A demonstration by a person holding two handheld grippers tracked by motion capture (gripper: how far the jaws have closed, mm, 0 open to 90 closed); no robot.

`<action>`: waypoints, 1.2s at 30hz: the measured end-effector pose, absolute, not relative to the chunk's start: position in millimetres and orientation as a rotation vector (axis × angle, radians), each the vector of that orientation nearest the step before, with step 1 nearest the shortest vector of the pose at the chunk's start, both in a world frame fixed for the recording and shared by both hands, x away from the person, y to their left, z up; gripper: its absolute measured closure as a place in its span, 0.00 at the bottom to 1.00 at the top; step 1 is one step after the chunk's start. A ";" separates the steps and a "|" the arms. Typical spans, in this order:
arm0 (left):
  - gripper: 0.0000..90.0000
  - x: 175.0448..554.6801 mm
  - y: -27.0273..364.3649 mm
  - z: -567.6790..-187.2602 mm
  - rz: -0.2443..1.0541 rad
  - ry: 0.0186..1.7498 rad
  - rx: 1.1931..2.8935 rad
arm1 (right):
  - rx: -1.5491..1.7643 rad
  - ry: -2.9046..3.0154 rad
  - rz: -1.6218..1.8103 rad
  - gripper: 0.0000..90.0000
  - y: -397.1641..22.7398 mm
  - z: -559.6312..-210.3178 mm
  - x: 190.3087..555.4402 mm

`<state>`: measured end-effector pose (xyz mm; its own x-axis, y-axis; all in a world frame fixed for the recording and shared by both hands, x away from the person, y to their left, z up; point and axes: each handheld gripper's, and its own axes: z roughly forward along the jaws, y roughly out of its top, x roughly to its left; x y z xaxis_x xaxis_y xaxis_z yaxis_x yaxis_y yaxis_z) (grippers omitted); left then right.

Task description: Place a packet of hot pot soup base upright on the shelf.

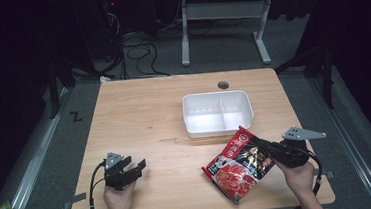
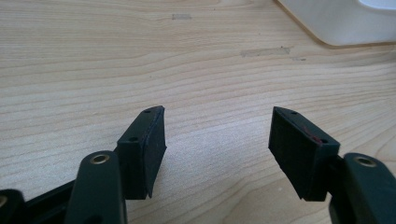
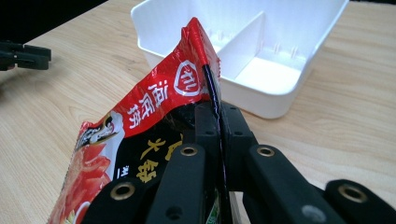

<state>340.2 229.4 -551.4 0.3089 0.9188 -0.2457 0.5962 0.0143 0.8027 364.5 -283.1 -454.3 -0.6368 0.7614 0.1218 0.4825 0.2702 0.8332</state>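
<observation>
Red-and-black soup-base packet, pinched by one thin edge in the clenched right tool, tilts above the bench near the white divided tray, and could slip free; left tool rests released.

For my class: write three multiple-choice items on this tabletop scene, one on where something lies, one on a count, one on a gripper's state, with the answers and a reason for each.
1. Where is the white tray?
A. on the floor
B. on the table beyond the packet
C. under the left gripper

2. How many compartments does the tray have?
A. two
B. four
C. six

3. What is the right gripper doing?
A. hanging open
B. resting in the tray
C. clamping the red and black packet

Answers: 1 B, it stands past the packet on the wooden table. 2 A, one divider splits it. 3 C, its jaws pinch the packet's edge, while the left gripper is open.
</observation>
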 end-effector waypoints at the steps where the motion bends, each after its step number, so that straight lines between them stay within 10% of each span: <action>1: 0.41 340.1 229.6 -551.4 0.455 1.388 1.684 | 1.133 2.245 1.304 0.98 -282.4 -452.4 364.7; 36: 0.41 339.9 228.6 -551.1 0.459 1.381 1.695 | 0.944 2.234 1.255 0.98 -271.0 -403.5 363.6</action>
<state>339.9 228.6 -551.1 0.3146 0.9195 -0.2356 0.5957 0.0020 0.8032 363.6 -271.0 -403.5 -0.6876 0.7258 -0.0221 0.3589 0.3661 0.8586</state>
